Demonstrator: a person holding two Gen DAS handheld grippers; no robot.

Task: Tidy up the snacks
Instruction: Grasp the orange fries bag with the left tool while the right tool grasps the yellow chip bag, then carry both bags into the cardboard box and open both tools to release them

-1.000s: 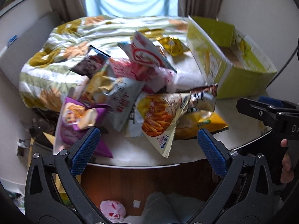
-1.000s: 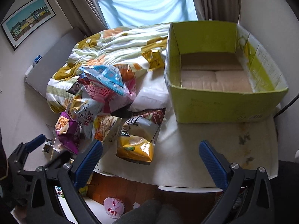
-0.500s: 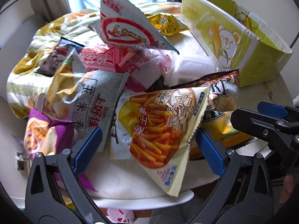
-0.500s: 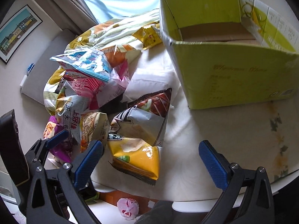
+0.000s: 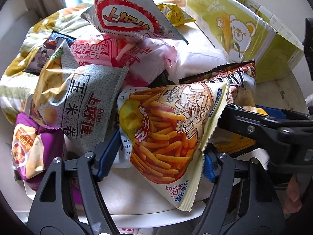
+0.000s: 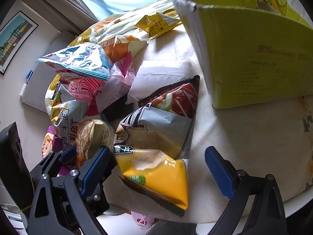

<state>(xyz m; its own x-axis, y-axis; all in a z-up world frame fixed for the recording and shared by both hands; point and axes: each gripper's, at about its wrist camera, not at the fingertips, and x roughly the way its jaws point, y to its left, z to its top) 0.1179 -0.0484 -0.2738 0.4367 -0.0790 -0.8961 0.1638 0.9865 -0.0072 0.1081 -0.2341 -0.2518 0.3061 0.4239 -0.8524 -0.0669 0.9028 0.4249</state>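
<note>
**Snack pile on white surface, both tongs lowered to it**

Left tongs (image 5: 159, 161): blue pads either side of the cream bag of orange corn sticks (image 5: 168, 135) at the near edge of the pile. The jaws have just been closing and both pads now touch the bag's sides, so the bag is gripped.

Right tongs (image 6: 159, 168): jaws have just been narrowing but stand released, wide of the yellow chip bag (image 6: 158, 178) lying flat between them. Neither pad touches it.

Pile, on the white surface (image 6: 244, 143):
- grey corn-roll bag (image 5: 86, 105), left of the corn sticks
- purple bag (image 5: 31, 148), far left at the edge
- pink bag (image 5: 125, 60), behind the grey one
- red-and-silver shrimp-flake bag (image 5: 127, 17), propped on top
- dark brown and silver bag (image 6: 162, 113), touching the yellow chip bag on its far side
- small yellow packet (image 6: 158, 23), far side, beside the box

Green cardboard box (image 6: 254, 54): on the surface to the right of the pile, open at the top; contents cannot be seen.

Floral blanket (image 5: 17, 66): behind and left of the pile.
</note>
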